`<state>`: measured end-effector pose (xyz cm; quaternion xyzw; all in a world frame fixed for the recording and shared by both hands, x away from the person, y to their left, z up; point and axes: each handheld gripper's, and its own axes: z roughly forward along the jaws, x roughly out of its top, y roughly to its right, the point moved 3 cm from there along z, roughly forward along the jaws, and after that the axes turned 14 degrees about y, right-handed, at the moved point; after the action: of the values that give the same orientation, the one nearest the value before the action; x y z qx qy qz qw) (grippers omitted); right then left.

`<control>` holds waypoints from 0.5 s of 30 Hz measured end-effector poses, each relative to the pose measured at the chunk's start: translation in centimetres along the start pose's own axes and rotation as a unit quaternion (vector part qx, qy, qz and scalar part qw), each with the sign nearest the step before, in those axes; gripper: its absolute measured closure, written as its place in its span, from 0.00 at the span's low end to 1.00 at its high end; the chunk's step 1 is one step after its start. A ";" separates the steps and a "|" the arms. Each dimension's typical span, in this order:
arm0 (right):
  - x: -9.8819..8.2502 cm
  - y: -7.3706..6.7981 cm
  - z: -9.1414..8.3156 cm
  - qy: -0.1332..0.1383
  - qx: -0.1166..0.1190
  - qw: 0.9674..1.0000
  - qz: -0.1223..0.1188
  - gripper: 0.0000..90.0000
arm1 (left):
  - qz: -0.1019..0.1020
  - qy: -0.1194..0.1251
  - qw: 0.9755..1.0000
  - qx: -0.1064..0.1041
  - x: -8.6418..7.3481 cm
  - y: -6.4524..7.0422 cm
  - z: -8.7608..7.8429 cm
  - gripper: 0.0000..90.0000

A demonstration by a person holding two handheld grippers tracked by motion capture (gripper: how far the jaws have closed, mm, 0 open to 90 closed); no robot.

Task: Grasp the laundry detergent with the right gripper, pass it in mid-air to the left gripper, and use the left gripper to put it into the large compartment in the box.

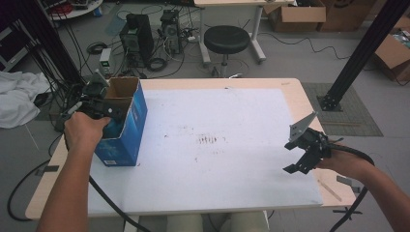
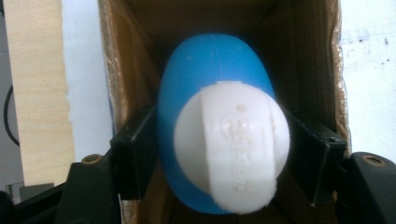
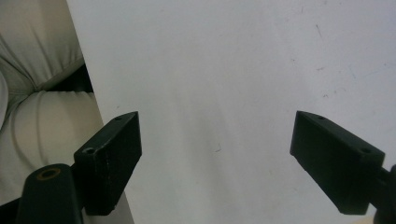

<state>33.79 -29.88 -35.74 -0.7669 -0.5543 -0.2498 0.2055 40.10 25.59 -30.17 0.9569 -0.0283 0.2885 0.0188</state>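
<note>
A blue open-topped cardboard box stands at the table's left edge. My left gripper reaches into its open top. In the left gripper view a blue bottle with a white cap lies inside the box, between the jaws of the left gripper. The jaws flank the bottle closely but do not seem to press on it. My right gripper hovers open over the white sheet near the table's right front corner. Nothing is between the right gripper's jaws.
The white sheet covers most of the wooden table. Behind the table stand a black stool, computer towers with cables and cardboard boxes. A black frame post rises at the right. The person's trouser legs are at the table's front edge.
</note>
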 end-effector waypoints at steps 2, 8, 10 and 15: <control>0.0 0.0 0.0 0.000 -0.001 1.000 0.000 0.18 | -0.002 0.002 1.000 -0.001 0.1 0.0 -0.3 0.35; 0.1 -0.1 -0.2 0.001 -0.003 1.000 0.000 0.18 | -0.003 0.003 1.000 -0.009 0.3 -0.1 -1.2 0.34; 0.1 -0.2 -0.3 0.002 -0.003 1.000 0.000 0.18 | -0.003 0.003 1.000 -0.009 0.4 -0.1 -1.4 0.34; 0.2 -0.3 -0.4 0.001 -0.004 1.000 -0.001 0.18 | 0.003 0.005 1.000 -0.010 0.6 0.0 -2.1 0.33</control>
<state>33.46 -29.90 -35.32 -0.7671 -0.5535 -0.2532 0.2025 39.41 25.70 -28.09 0.9550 -0.0340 0.2933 0.0275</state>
